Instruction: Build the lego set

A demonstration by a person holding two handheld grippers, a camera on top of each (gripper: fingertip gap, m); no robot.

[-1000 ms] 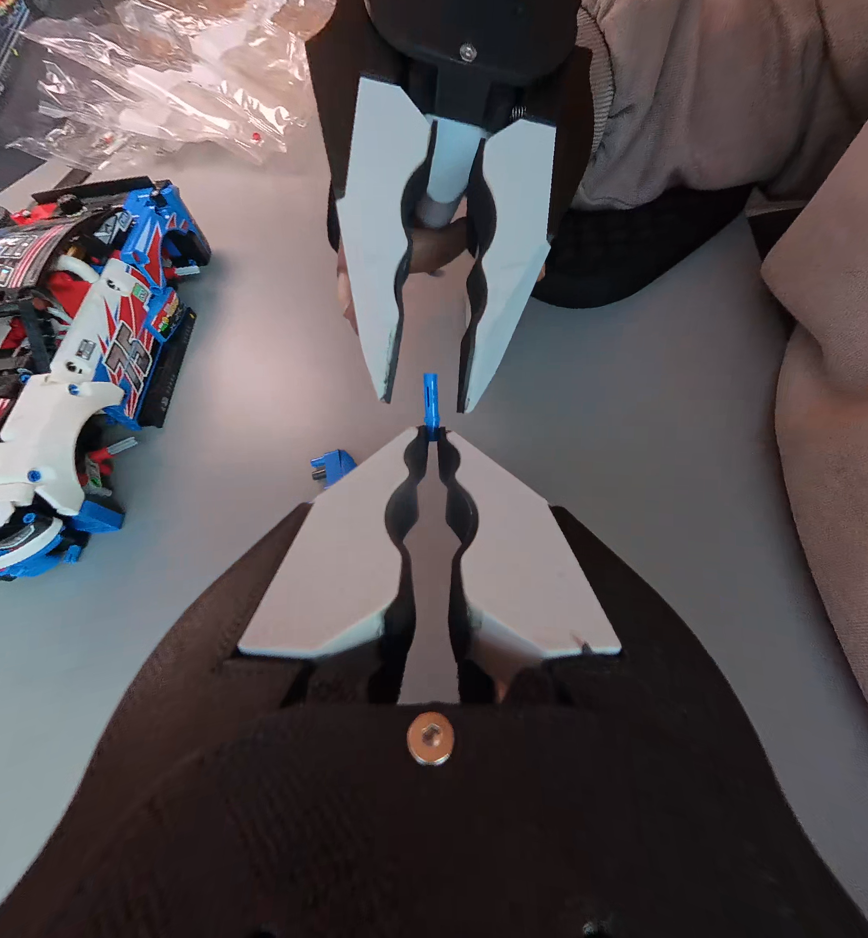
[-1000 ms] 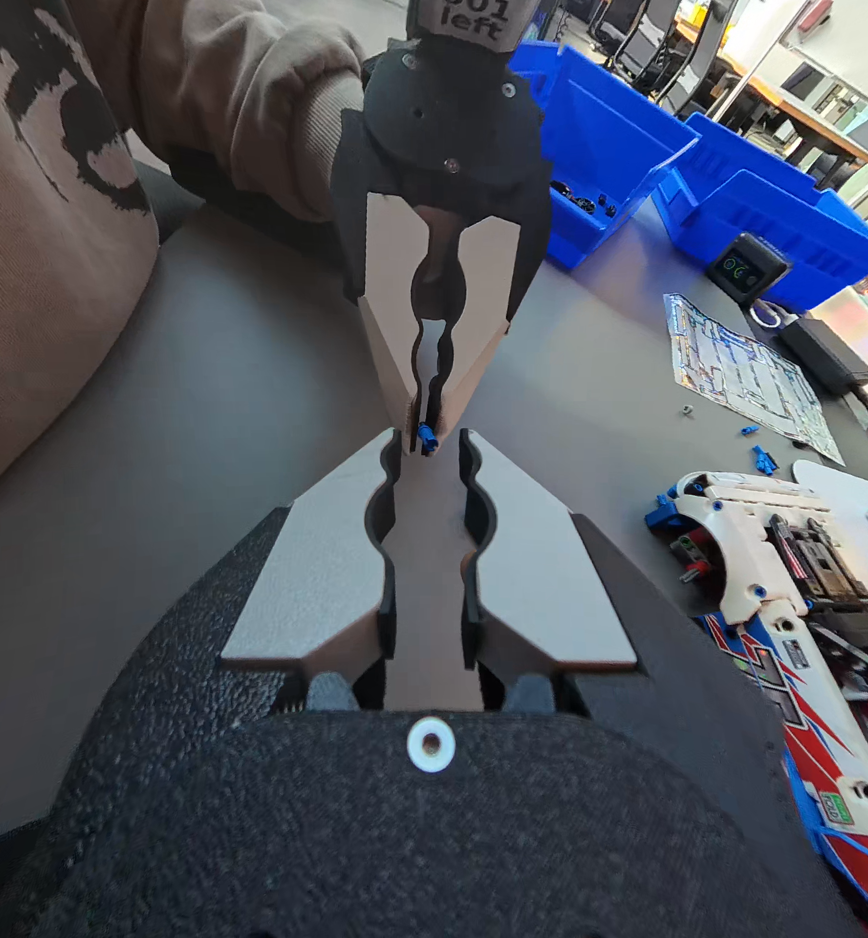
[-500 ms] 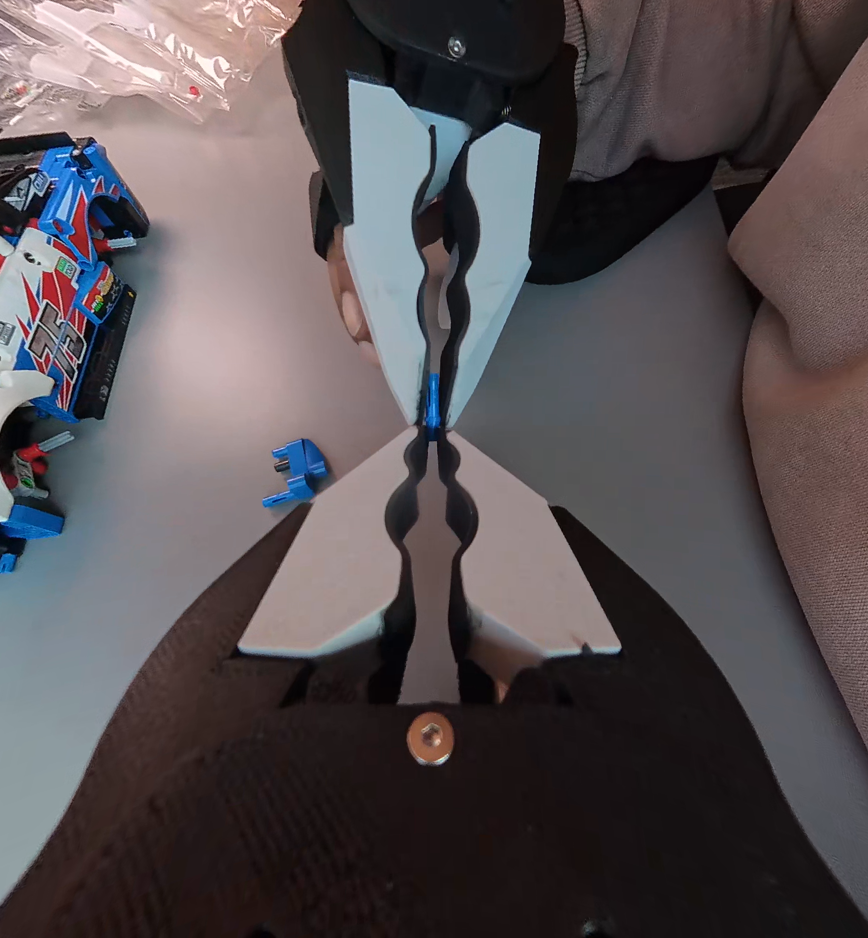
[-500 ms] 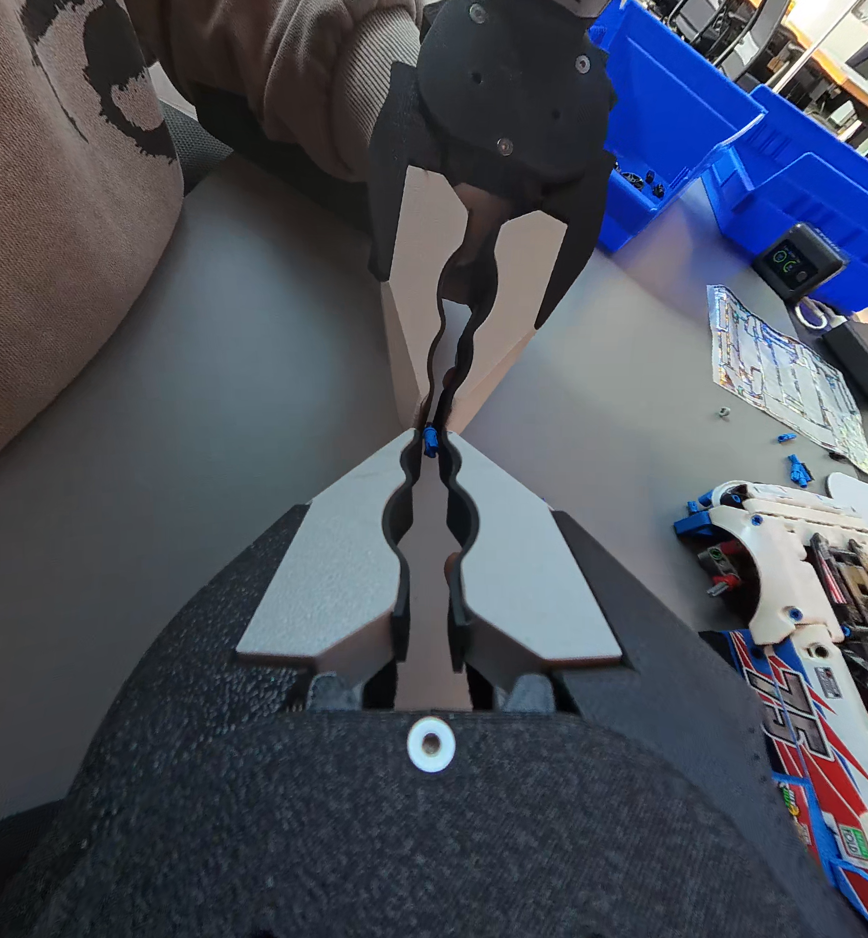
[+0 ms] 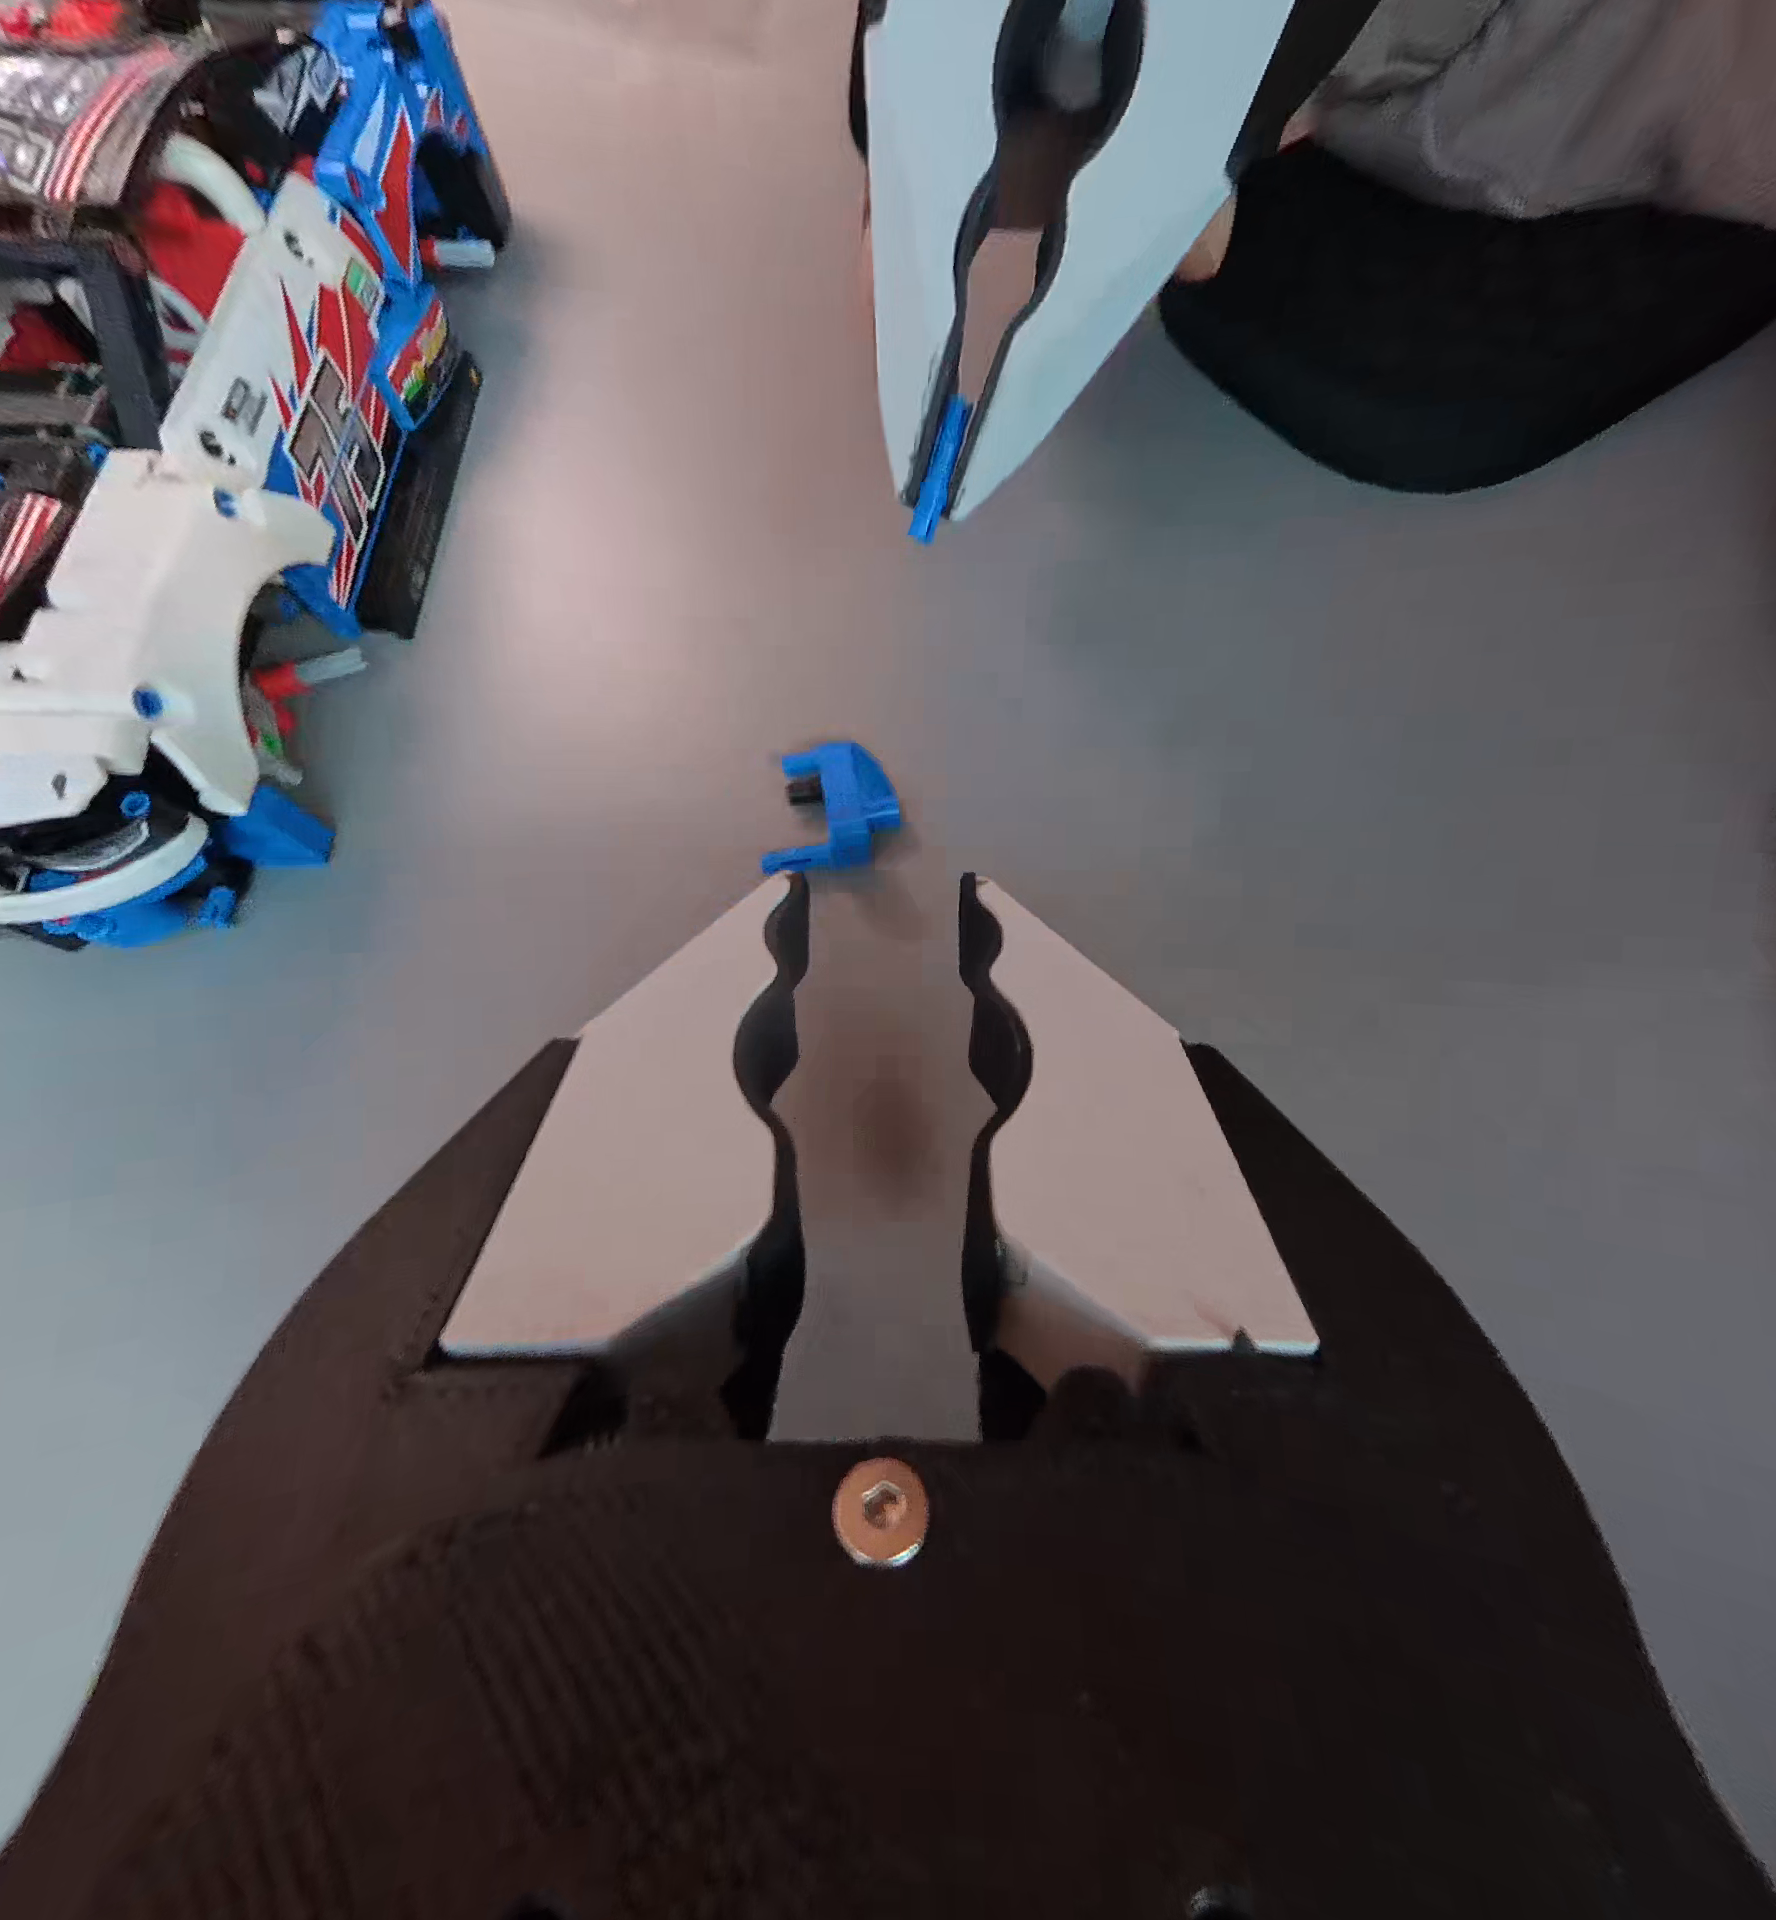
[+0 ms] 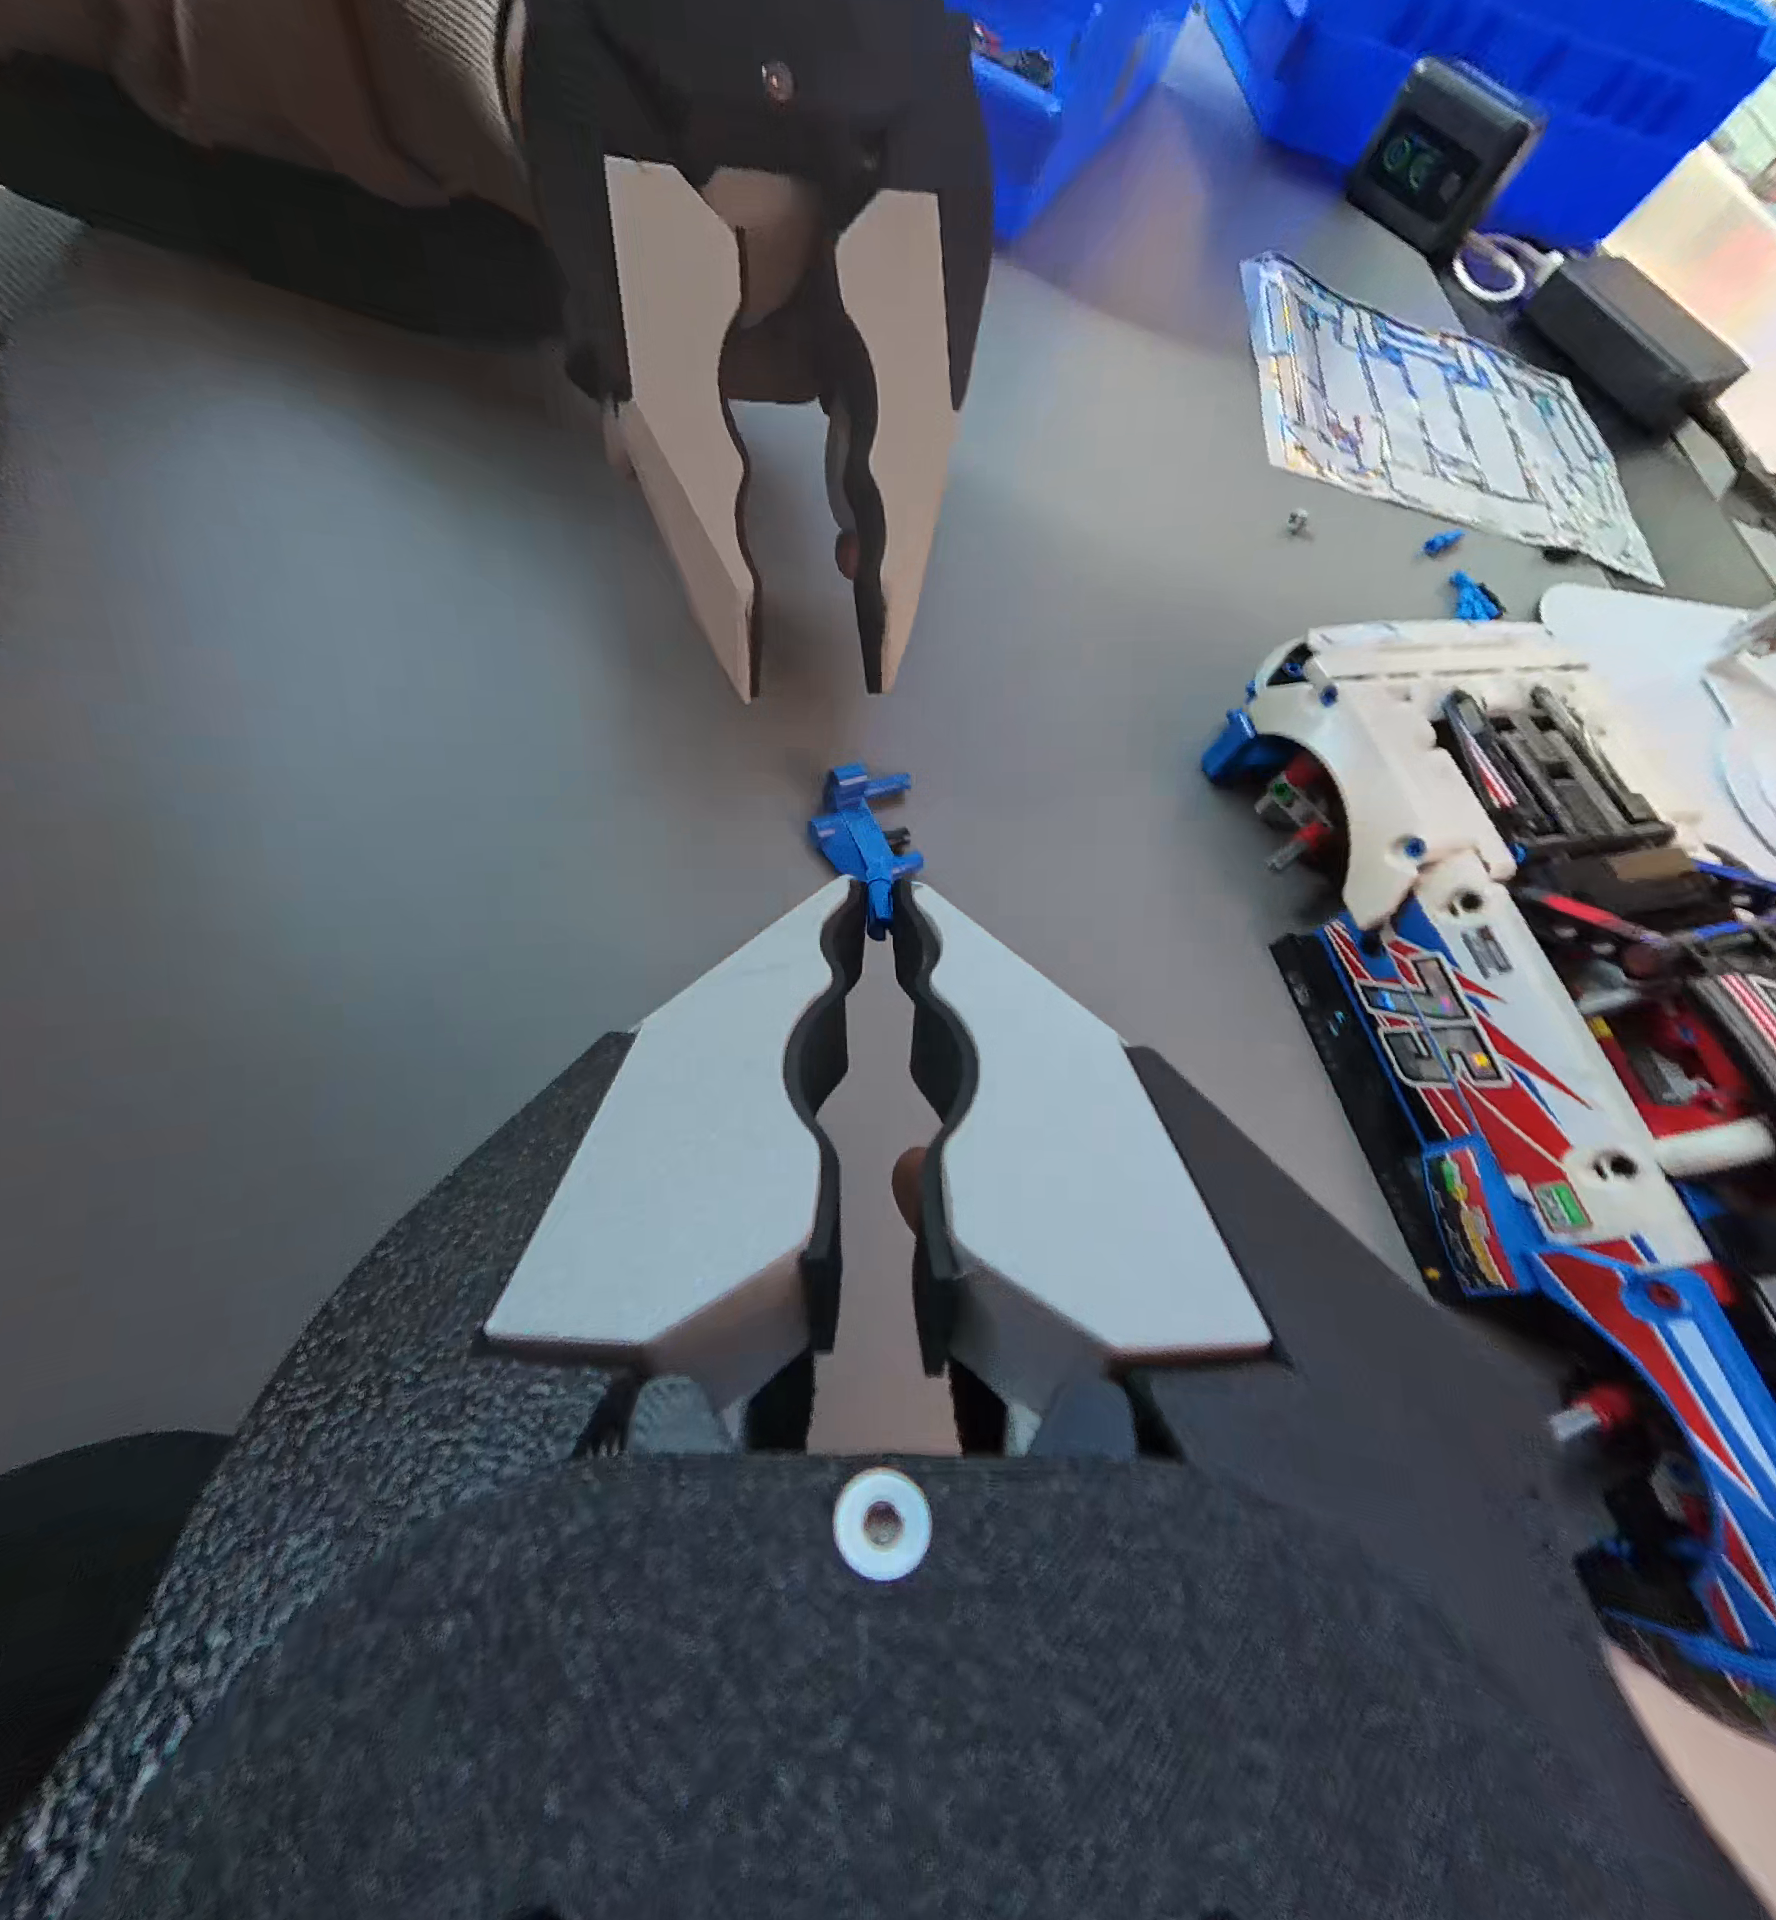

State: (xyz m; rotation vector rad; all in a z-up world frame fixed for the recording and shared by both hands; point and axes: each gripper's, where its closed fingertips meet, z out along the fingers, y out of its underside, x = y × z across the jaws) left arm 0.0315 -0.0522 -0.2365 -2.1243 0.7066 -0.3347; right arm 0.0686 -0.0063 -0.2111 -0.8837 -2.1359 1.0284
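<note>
Passing from one tool to the other, the small blue pin (image 6: 879, 906) is now sitting clamped in the tips of the right gripper (image 6: 879, 894), where a second ago the left gripper (image 5: 879, 883) was pinching it; the left one's fingers are now standing apart and empty, drawn back from the meeting point; the right one is carrying the pin away, its tips hovering just over the blue bracket piece (image 5: 837, 805) lying loose on the grey table (image 5: 1279, 831), and whether pin and bracket are touching is hard to tell; the half-built racing car (image 6: 1549, 1039) is waiting off to the side, well apart; the handover is looking done, and the pin is probably heading for a hole in that bracket.
</note>
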